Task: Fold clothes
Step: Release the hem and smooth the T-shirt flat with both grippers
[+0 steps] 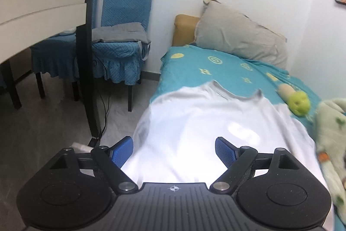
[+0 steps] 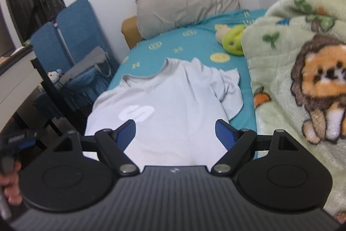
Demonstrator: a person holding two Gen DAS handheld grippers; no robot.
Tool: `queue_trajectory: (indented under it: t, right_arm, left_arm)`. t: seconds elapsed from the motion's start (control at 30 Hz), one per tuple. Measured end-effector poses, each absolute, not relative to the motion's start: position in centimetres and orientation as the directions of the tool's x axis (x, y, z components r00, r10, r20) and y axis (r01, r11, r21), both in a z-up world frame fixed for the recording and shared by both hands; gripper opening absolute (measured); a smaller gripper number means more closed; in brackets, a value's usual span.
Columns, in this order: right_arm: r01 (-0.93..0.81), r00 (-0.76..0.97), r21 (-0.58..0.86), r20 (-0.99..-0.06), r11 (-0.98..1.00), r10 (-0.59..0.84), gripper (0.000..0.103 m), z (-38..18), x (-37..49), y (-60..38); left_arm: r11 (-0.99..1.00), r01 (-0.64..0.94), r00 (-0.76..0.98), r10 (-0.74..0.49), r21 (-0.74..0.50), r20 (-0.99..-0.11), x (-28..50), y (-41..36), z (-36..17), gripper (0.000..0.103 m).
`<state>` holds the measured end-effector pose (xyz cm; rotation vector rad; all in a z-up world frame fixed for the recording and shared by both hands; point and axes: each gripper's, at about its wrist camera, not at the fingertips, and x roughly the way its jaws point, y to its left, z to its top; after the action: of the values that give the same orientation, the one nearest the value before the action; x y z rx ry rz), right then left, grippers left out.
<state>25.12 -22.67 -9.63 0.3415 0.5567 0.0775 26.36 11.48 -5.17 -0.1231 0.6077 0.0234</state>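
The bed (image 2: pixel 194 44), under a teal patterned sheet, serves as the folding surface. A white T-shirt (image 2: pixel 164 105) lies spread along it, collar toward the far grey pillow (image 2: pixel 186 5), one sleeve bunched at its right (not yet folded in, it seems). A lion-print blanket (image 2: pixel 302 70) is heaped at the right, likely pushed clear. Nearest, the left claw (image 1: pixel 174 149) and right claw (image 2: pixel 175 133) both hover over the shirt's near end, jaws spread wide, gripping nothing.
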Motion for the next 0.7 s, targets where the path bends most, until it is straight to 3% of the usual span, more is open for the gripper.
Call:
queue_trajectory:
  t: [0.2, 0.4, 0.7]
  right_arm:
    - [-0.004, 0.868, 0.333, -0.467, 0.943, 0.169, 0.082, -8.8, 21.3, -22.7]
    - [-0.02, 0.878, 0.308, -0.45, 0.951, 0.164, 0.082, -8.7, 19.3, -22.0]
    - [0.034, 0.876, 0.278, -0.471, 0.96, 0.106, 0.082, -9.9, 19.1, -21.9]
  left_arm:
    - [0.996, -0.01, 0.881, -0.031, -0.085, -0.472, 17.6, 8.2, -4.1, 0.102]
    - [0.997, 0.013, 0.9, -0.047, -0.081, -0.433, 13.6, 7.1, -4.9, 0.103]
    - [0.995, 0.03, 0.888, -0.07, -0.094, -0.454, 13.8, 7.7, -5.7, 0.103]
